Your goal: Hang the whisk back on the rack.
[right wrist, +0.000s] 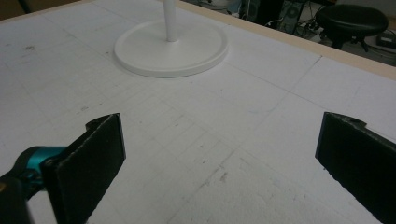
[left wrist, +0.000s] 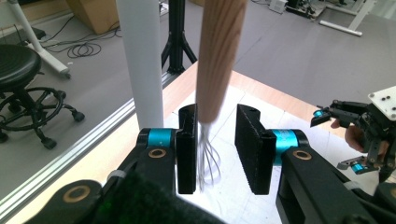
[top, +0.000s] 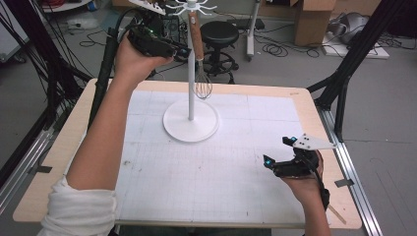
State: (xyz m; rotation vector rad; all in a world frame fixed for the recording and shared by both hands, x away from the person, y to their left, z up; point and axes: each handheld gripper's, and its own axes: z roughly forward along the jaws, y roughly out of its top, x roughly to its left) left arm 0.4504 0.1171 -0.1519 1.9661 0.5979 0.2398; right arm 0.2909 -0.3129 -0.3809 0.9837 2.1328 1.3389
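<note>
In the lower right of the high view, the right hand-held gripper (top: pixel 279 153) is held low over the white gridded mat (top: pixel 211 182) that covers most of the table (top: pixel 71 132). Its jaws are seen spread wide apart in the right gripper view, one at the lower left and one at the lower right of that frame, with nothing between them but bare mat. A grey three-cornered plate is carried on top of it, and the hand (top: pixel 307 182) behind it rests near the right edge of the table.

Farther up, at the middle of the high view, a white stand (top: pixel 191 125) is set on the mat by its round base, with a thin white pole rising to a ring of hooks at the top edge of the frame. The base is also seen at the upper middle of the right gripper view.

A whisk (top: pixel 199 54) with a wooden handle hangs upright just beside the pole, wire loops downward and clear of the base. In the upper left of the high view, the left hand-held gripper (top: pixel 183 50) is raised to the whisk. In the left gripper view its jaws are parted around the lower end of the wooden handle, where the wires begin; the left jaw appears to touch it, while a gap is left at the right jaw.

Beyond the table, a black stool (top: pixel 219 34) stands on the grey floor.
</note>
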